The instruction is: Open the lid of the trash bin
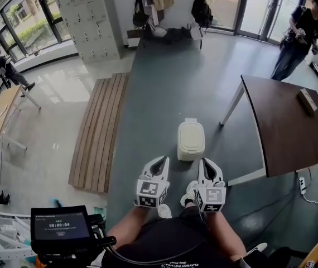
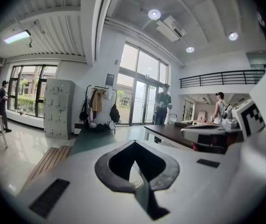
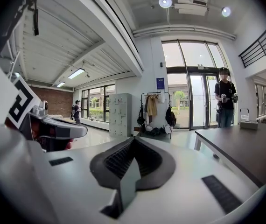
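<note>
1. Head view: on the grey floor [image 1: 170,82] straight ahead, a cream trash bin [image 1: 191,140], upright, with its lid [image 1: 191,134] down and flat. Just short of the bin and clear of it, side by side, the left gripper [image 1: 163,160] and the right gripper [image 1: 204,161], both pointing towards it, each drawn in to a point with nothing held. Right of the bin, a dark brown table [image 1: 290,127] with a small box [image 1: 307,100] on top; well to the left, a slatted wooden bench [image 1: 97,130].
2. Left gripper view: jaws together at the tips, nothing clamped between them. Beyond them, grey lockers [image 2: 58,107], a coat rack [image 2: 98,104] and a standing person [image 2: 162,102] by the glass doors; at the right edge, the right gripper with its marker cube.
3. Right gripper view: jaws likewise closed tip to tip, empty. To the left, the left gripper and its marker cube; to the right, the table edge; straight ahead, the lockers and coat rack
</note>
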{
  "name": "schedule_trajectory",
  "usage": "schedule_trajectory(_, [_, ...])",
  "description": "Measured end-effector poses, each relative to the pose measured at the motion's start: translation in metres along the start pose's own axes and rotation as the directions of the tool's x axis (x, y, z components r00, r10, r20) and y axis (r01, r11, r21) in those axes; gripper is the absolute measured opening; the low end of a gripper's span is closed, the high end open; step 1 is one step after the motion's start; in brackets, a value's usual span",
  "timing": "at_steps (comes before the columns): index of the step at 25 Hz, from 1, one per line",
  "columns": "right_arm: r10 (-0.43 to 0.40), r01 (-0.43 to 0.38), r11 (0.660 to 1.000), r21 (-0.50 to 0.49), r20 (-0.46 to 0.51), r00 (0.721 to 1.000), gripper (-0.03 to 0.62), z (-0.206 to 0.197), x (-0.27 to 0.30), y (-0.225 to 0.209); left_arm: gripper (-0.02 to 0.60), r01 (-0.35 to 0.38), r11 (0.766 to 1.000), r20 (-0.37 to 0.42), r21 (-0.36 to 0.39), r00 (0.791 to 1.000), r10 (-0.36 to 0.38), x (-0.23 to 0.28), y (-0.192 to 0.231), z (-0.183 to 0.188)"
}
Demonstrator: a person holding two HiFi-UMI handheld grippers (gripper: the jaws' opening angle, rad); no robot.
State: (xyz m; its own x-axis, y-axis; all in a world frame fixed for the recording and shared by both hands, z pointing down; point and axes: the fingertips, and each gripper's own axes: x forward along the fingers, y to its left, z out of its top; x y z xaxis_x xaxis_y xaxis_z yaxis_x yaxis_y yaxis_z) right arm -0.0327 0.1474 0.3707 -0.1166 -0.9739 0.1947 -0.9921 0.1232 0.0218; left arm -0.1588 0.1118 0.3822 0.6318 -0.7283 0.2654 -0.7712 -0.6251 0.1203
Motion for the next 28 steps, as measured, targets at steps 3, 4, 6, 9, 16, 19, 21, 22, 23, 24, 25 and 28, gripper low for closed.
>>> schedule_trajectory(3, [0.000,0.000,1.000,0.005,-0.007,1.000,0.002,-0.003,0.002,-0.001,-0.003,-0.004,1.000,-0.008,0.000,1.000,0.004,0.002,0.002,0.000])
schedule_trajectory(4, [0.002,-0.002,1.000,0.006,-0.011,1.000,0.001,-0.004,0.003,-0.001,-0.003,-0.005,1.000,-0.011,0.003,1.000,0.005,0.003,0.002,0.000])
schedule_trajectory(6, [0.012,-0.012,1.000,0.008,-0.019,1.000,0.000,-0.006,0.004,0.002,-0.003,-0.008,1.000,-0.013,0.007,1.000,0.008,0.003,0.003,-0.001])
schedule_trajectory(9, [0.026,-0.026,1.000,0.001,-0.019,0.999,0.002,-0.007,0.002,0.010,-0.003,-0.013,1.000,-0.009,0.008,1.000,0.013,-0.001,0.005,0.000])
schedule_trajectory(16, [0.060,-0.059,0.998,0.015,-0.056,0.997,0.001,-0.009,0.077,-0.043,-0.003,-0.050,0.999,-0.046,-0.018,0.998,0.049,0.085,0.027,0.011])
schedule_trajectory(19, [0.072,-0.070,0.997,0.032,-0.065,0.995,0.000,-0.009,0.098,-0.060,-0.003,-0.062,0.998,-0.051,-0.029,0.997,0.060,0.109,0.031,0.015])
schedule_trajectory(21, [0.080,-0.078,0.996,0.040,-0.063,0.995,0.002,-0.010,0.108,-0.068,-0.003,-0.072,0.997,-0.056,-0.028,0.996,0.071,0.121,0.032,0.015])
schedule_trajectory(22, [0.083,-0.081,0.996,0.045,-0.061,0.995,0.000,-0.010,0.113,-0.072,-0.003,-0.074,0.997,-0.060,-0.023,0.996,0.073,0.128,0.032,0.016])
schedule_trajectory(23, [0.085,-0.082,0.995,0.050,-0.060,0.995,0.000,-0.009,0.118,-0.077,-0.003,-0.073,0.997,-0.062,-0.018,0.995,0.072,0.134,0.031,0.018])
schedule_trajectory(24, [0.085,-0.082,0.995,0.057,-0.058,0.995,0.000,-0.009,0.123,-0.082,-0.003,-0.070,0.997,-0.064,-0.018,0.996,0.068,0.140,0.029,0.022])
schedule_trajectory(25, [0.086,-0.083,0.995,0.064,-0.057,0.995,0.000,-0.008,0.128,-0.087,-0.003,-0.066,0.998,-0.065,-0.024,0.996,0.065,0.145,0.028,0.026])
schedule_trajectory(28, [0.096,-0.092,0.993,0.081,-0.057,0.994,0.002,-0.007,0.143,-0.102,-0.003,-0.066,0.997,-0.055,-0.041,0.996,0.064,0.161,0.025,0.042])
